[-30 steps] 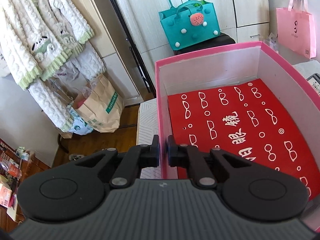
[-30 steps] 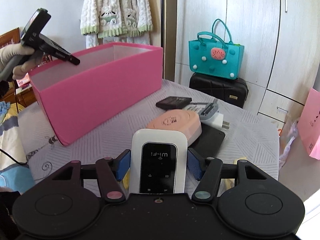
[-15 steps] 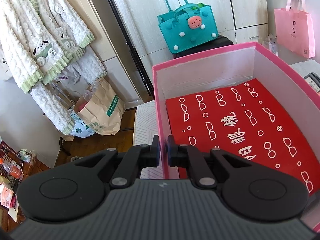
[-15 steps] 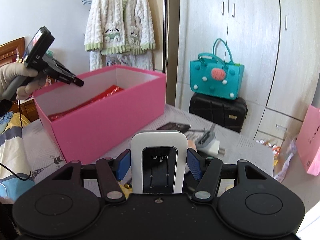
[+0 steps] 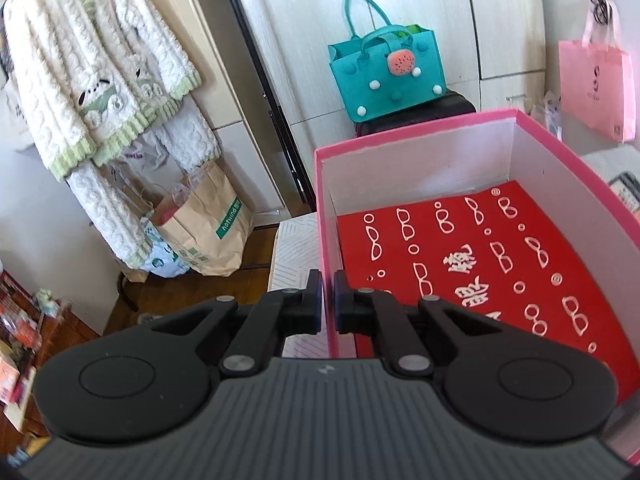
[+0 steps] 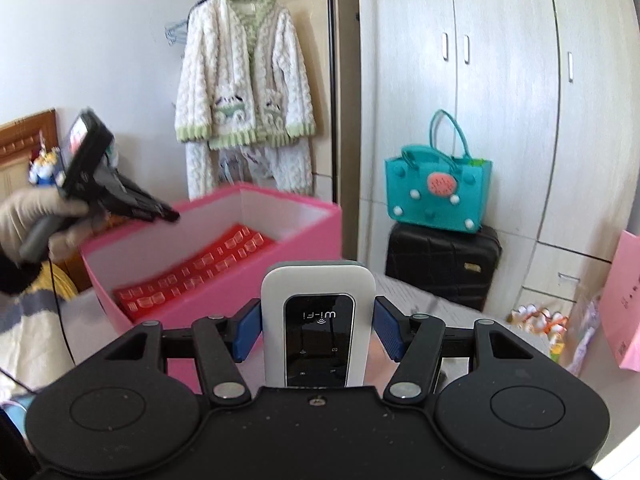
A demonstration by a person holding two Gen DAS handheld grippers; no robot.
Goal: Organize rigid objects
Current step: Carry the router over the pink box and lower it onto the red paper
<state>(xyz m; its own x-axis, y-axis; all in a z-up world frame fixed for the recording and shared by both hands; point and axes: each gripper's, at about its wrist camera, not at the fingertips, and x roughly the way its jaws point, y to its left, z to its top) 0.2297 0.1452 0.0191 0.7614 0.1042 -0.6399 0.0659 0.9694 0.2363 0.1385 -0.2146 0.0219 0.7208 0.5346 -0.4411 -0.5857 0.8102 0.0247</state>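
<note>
A pink box [image 5: 420,148] with white inner walls and a red printed sheet [image 5: 472,264] on its floor stands on the table. My left gripper [image 5: 327,292] is shut on the box's left wall, one finger outside, one inside. It also shows in the right wrist view [image 6: 168,214], held by a gloved hand at the box's [image 6: 288,236] left rim. My right gripper [image 6: 318,330] is shut on a white and black Wi-Fi router [image 6: 319,320], held in the air to the right of the box and above rim height.
A teal handbag [image 6: 438,192] sits on a black suitcase [image 6: 444,264] by the wardrobe. A white cardigan [image 6: 244,92] hangs on a rail. Pink bag [image 5: 596,84] hangs at the right. Paper bags [image 5: 204,232] stand on the floor. The quilted tabletop [image 5: 296,256] shows beside the box.
My right gripper has risen with the router and moved toward the box, so the box's red floor now shows. The items on the table dropped out of view. My left gripper stays clamped on the wall.
</note>
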